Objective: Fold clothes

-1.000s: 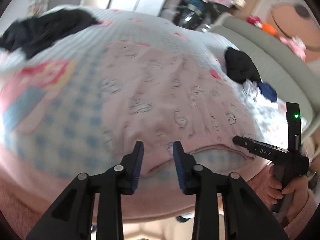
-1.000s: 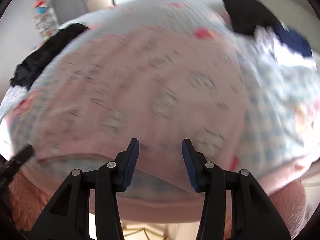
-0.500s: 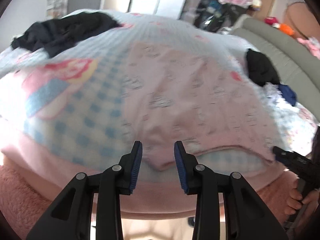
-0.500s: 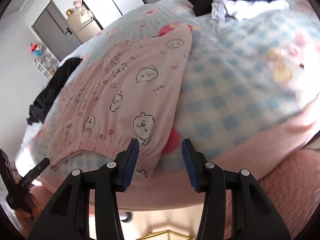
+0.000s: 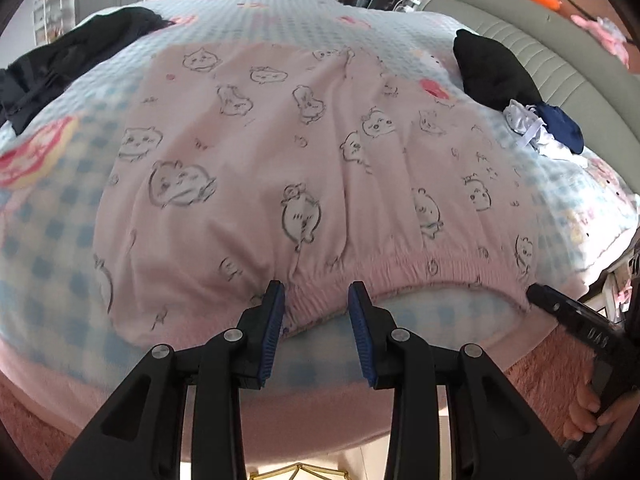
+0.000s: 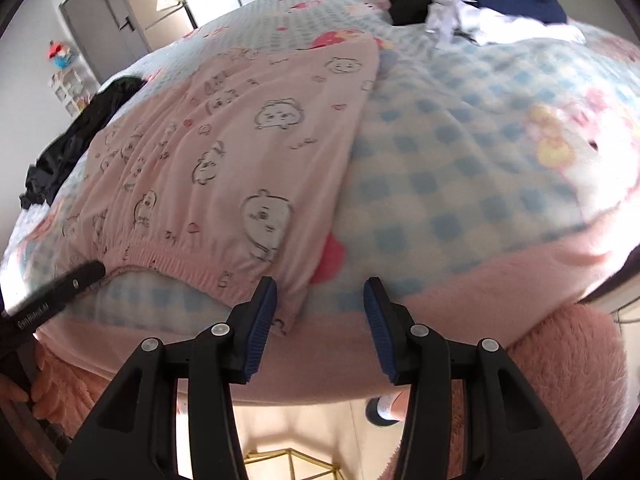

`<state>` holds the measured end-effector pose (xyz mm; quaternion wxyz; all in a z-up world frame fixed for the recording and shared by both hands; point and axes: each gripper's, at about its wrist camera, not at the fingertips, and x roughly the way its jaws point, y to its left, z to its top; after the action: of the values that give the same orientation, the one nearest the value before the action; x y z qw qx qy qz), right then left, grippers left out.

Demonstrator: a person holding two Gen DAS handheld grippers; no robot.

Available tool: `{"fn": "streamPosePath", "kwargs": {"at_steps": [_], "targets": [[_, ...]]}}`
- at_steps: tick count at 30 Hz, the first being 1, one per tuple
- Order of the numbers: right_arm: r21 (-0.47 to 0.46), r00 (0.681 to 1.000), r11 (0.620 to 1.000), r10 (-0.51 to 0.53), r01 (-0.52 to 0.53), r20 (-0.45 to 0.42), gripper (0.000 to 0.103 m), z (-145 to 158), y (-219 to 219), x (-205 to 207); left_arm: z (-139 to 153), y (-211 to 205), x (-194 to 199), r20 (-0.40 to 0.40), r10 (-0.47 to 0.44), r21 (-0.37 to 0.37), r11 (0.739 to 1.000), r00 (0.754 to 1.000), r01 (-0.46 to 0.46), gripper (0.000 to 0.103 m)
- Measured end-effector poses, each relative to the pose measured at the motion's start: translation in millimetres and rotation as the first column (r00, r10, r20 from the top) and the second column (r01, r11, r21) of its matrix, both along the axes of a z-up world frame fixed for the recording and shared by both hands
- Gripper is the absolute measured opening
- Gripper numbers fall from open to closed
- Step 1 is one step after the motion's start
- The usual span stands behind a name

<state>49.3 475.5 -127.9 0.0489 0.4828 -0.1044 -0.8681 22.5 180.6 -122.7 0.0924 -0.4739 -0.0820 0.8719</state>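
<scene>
Pink pyjama bottoms [image 5: 280, 152] printed with cartoon animals lie flat on the bed, their elastic waistband [image 5: 400, 272] towards the near edge. My left gripper [image 5: 316, 296] is open at the waistband's left end, and the gathered hem lies between its pads without being pinched. My right gripper [image 6: 320, 292] is open at the right corner of the bottoms [image 6: 224, 152]. That corner hangs just beside its left finger [image 6: 264, 304]. Each gripper shows in the other's view: the right gripper [image 5: 568, 316] and the left gripper [image 6: 60, 288].
The bed carries a blue-checked blanket [image 6: 460, 160] with a fluffy pink border [image 6: 560, 360]. A black garment [image 5: 60, 64] lies at the far left. Another black garment [image 5: 492, 68] and blue-and-white clothes [image 5: 548, 132] lie at the right, by a grey padded headboard [image 5: 560, 52].
The left gripper has come closer to the waistband, which now looks larger in its view. The right gripper swung over to the waistband's right corner and has since held still.
</scene>
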Motion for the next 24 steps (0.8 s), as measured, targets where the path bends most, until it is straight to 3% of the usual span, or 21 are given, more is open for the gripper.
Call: {"fn": "streamPosePath", "kwargs": {"at_steps": [4, 6, 9, 12, 15, 17, 24], "targets": [[-0.122, 0.997, 0.990, -0.075, 0.073, -0.012, 0.046, 4, 22, 6, 6, -3, 10, -0.023, -0.006, 0.045, 0.999, 1.000, 0.007, 0.036], [-0.123, 0.995, 0.988, -0.093, 0.090, -0.025, 0.046, 5, 24, 7, 12, -5, 11, -0.045, -0.014, 0.101, 0.995, 0.999, 0.018, 0.037], [-0.118, 0.996, 0.992, -0.060, 0.053, -0.059, 0.046, 7, 14, 8, 16, 4, 6, -0.058, -0.032, 0.096, 0.995, 0.998, 0.038, 0.037], [-0.084, 0.996, 0.996, -0.004, -0.003, -0.089, 0.046, 7, -3, 5, 16, 10, 0, -0.055, -0.041, 0.082, 0.996, 0.998, 0.046, 0.037], [0.039, 0.999, 0.999, 0.014, -0.013, -0.031, 0.047, -5, -18, -4, 9, 7, -5, -0.003, -0.020, 0.045, 0.999, 1.000, 0.020, 0.037], [0.060, 1.000, 0.998, 0.004, -0.005, 0.014, 0.047, -12, -20, -6, 4, 1, -3, 0.031, -0.023, 0.042, 0.999, 0.999, 0.022, 0.037], [0.150, 0.999, 0.989, 0.009, -0.003, -0.037, 0.048, 12, -34, 4, 22, -29, 10, 0.021, -0.068, 0.086, 0.994, 0.997, 0.066, 0.037]]}}
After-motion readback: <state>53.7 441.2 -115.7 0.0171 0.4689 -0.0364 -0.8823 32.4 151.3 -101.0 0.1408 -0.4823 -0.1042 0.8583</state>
